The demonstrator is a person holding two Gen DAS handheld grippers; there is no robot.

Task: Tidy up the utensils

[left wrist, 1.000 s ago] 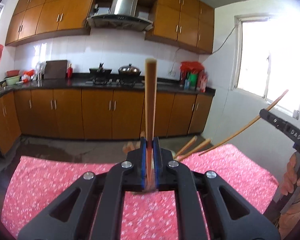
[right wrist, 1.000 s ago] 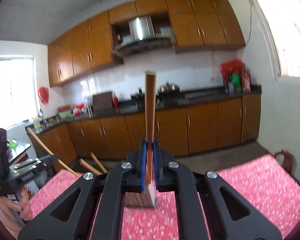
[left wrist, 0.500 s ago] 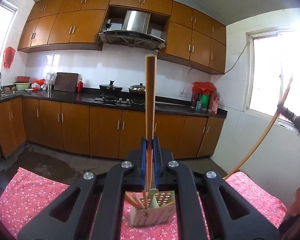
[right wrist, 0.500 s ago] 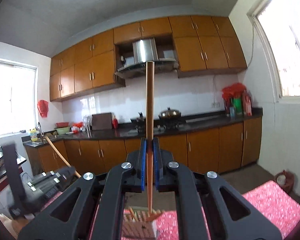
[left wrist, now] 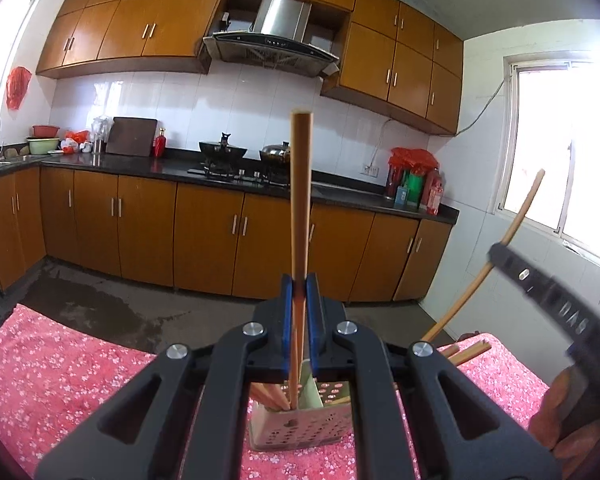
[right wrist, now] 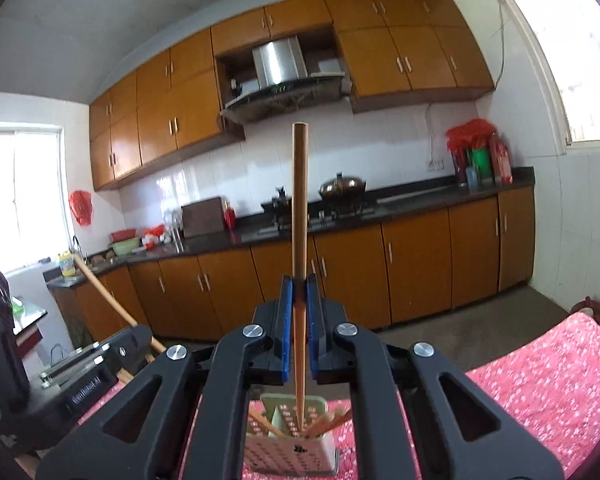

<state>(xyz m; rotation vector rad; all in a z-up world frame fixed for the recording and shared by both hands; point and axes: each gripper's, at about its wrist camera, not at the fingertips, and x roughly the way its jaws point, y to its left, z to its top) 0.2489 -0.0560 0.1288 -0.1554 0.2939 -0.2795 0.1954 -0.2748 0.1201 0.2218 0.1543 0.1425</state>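
My left gripper (left wrist: pixel 299 292) is shut on a wooden chopstick (left wrist: pixel 301 200) held upright, its thin end reaching down into a pale perforated utensil holder (left wrist: pixel 300 426) on the pink floral tablecloth (left wrist: pixel 60 372). Several chopsticks lean inside the holder. My right gripper (right wrist: pixel 299 292) is likewise shut on an upright chopstick (right wrist: pixel 300 208), whose tip dips into the same holder (right wrist: pixel 292 440). In the left wrist view the right gripper's body and its chopstick (left wrist: pixel 512 232) show at the right edge. The left gripper's body (right wrist: pixel 88 380) and its chopstick show at the left of the right wrist view.
A person's hand (left wrist: pixel 568 428) grips the right tool. Beyond the table stand brown kitchen cabinets (left wrist: pixel 148 224), a dark counter with a stove and pots (left wrist: pixel 244 152), and a bright window (left wrist: pixel 568 152). Tablecloth lies open on both sides of the holder.
Both grippers have come in over the holder and sunk. Each chopstick's lower end now reaches into the holder, which sits larger and closer under the fingers.
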